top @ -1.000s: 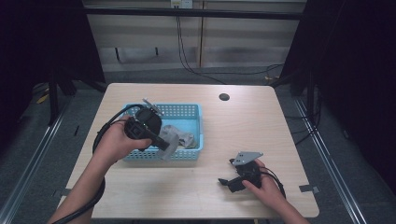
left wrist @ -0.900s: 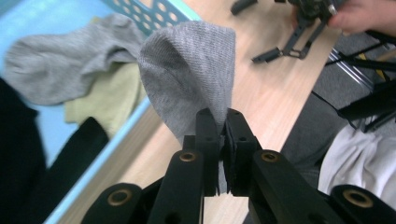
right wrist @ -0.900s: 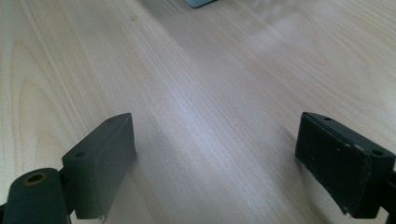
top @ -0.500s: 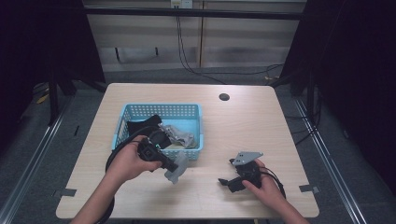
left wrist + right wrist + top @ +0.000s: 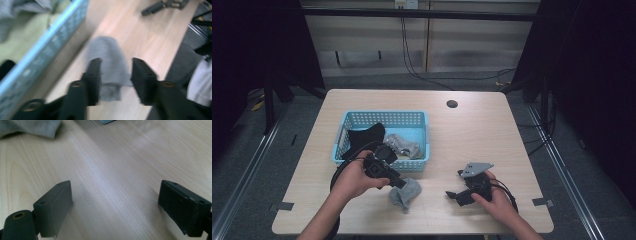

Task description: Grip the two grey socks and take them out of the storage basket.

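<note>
- The left gripper (image 5: 113, 75) has its two black jaws partly apart. They have just been opening, and the grey sock (image 5: 110, 60) lies between them on the worktop (image 5: 150, 37).
- The picture from the left gripper is blurry, so I cannot tell if a jaw brushes the sock. The cloth looks loose – not squeezed.
- From above, the left gripper (image 5: 398, 183) points at the grey sock (image 5: 405, 193), which lies bunched up just in front of the jaws and just this side of the blue basket (image 5: 362, 118).
- In the left gripper view the blue basket (image 5: 47, 52) runs along the left of the jaws, very near the sock.
- Inside the basket, past the left jaws, there is a black cloth (image 5: 364, 137) and a grey cloth (image 5: 404, 146).
- The right gripper (image 5: 115, 205) has its jaws wide apart. Nothing is between them – just bare worktop (image 5: 112, 170).
- From above, the right gripper (image 5: 460, 194) rests on the worktop (image 5: 472, 130) in the person's right hand (image 5: 494, 200), well apart from the sock.
- In the right gripper view the grey sock (image 5: 27, 127) lies far ahead of the jaws, up at the left.
- Far past both grippers, a small dark round hole (image 5: 452, 104) sits in the worktop.
</note>
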The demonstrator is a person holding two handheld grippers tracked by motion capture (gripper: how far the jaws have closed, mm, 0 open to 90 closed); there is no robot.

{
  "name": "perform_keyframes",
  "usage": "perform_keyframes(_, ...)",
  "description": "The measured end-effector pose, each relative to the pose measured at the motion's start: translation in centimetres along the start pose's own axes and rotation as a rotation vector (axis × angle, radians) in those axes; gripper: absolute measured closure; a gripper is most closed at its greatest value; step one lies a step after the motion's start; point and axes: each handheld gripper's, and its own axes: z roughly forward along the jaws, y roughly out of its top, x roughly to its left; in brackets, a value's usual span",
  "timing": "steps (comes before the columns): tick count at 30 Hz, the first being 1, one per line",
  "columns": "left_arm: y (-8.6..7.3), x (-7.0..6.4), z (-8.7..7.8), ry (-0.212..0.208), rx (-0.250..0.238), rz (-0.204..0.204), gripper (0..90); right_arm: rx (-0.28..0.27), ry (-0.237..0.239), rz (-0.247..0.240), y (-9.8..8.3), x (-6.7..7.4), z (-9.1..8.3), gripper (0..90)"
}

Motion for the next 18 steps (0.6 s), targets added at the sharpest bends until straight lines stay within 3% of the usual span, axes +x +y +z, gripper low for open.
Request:
perform_keyframes(2, 0.1, 0.2, -0.5, 0.011, -0.039, -0.027, 46.9, 0.0, 0.0, 0.0, 0.0, 0.0, 0.0, 11.6)
perform_keyframes(11, 1.1, 1.2, -1.6, 0.044, -0.056, -0.044, 45.1, 0.0, 0.0, 0.0, 0.0, 0.0, 0.0, 11.6)
perform_keyframes(18, 2.3, 3.2, -1.6, 0.101, -0.072, -0.072, 44.5, 0.0, 0.0, 0.0, 0.0, 0.0, 0.0, 11.6)
